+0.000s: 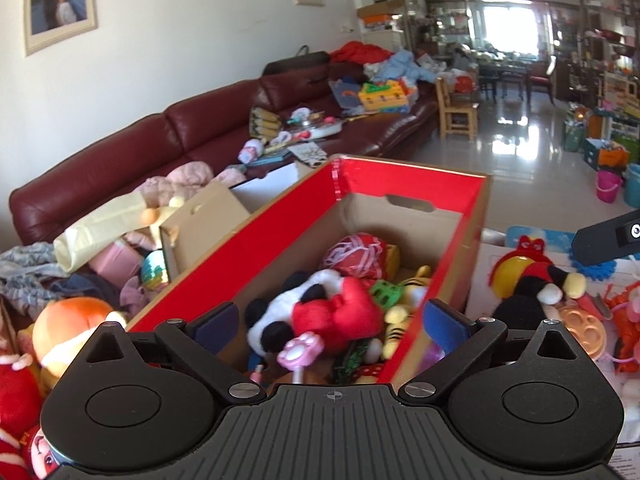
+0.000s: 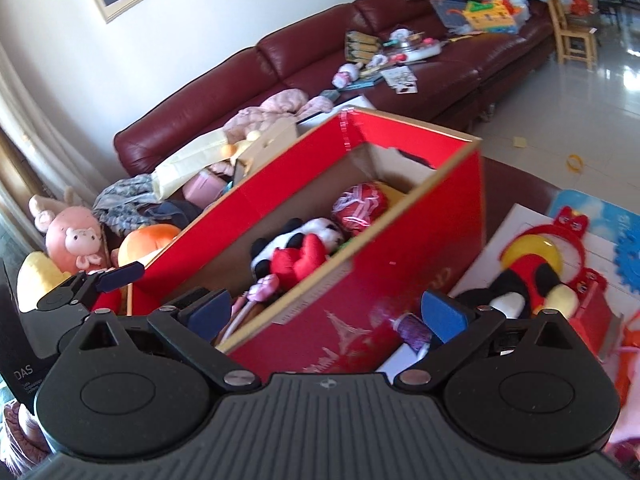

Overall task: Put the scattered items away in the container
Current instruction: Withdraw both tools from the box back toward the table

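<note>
Box [image 1: 288, 216] sitting open on the bench, already holding toys like the panda [image 1: 280, 312] | left fingers [image 1: 332, 320] hanging wide open and empty over it | right fingers [image 2: 324, 312] wide, empty, pointing toward the black plush [image 2: 516, 292] lying just outside.

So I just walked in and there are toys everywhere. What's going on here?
Someone is tidying toys into the red cardboard box, holding a tool in each hand. The box already holds a panda plush, a red ball and other small toys. Both the left tool and the right tool are open and empty over the box's near end. A black and red plush lies outside the box, to its right.
</note>
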Demonstrator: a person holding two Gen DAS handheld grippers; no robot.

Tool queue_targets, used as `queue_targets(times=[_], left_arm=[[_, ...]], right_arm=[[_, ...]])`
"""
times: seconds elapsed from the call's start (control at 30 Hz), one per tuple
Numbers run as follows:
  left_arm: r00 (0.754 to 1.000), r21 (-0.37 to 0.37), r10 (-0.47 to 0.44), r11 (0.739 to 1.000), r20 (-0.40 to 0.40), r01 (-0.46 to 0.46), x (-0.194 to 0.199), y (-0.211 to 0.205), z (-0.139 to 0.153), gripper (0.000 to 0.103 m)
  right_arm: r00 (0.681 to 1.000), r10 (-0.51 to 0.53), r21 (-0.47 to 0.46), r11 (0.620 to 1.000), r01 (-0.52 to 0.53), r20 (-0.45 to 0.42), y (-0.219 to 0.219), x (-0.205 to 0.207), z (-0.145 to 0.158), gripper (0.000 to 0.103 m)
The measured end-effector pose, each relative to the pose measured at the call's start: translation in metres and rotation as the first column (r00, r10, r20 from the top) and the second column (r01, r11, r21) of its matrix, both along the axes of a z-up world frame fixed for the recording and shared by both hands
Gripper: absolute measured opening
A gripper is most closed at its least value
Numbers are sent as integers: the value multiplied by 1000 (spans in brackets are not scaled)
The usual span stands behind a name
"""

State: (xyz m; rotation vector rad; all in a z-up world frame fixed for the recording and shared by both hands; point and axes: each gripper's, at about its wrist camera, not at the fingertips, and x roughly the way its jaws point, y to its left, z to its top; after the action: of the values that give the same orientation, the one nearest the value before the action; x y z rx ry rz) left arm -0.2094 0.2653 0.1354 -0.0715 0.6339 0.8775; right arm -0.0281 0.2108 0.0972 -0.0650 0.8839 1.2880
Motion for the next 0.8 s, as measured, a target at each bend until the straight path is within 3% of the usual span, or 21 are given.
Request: queue_targets(times=[0.23,0.4,0.67,0.8], left_arm=[[990,-17,-133,991,-38,133,38,-36,-19,103],[972,-67,-225,973,-66,221,65,-59,-46,103],[904,-125,-404,913,-143,388,104,-102,-105,103],[871,-162,-456,888,-182,431,121,-119,-129,103]], right_arm=[[992,-122,-31,992,122,9,-61,28,-15,101],[969,-245,-81,967,242,-27,-111,46,-44,102],[898,-410,-175,907,383,-159,-181,61,-110,102],[884,-406,-176,911,372,-231,-184,56,-128,102]])
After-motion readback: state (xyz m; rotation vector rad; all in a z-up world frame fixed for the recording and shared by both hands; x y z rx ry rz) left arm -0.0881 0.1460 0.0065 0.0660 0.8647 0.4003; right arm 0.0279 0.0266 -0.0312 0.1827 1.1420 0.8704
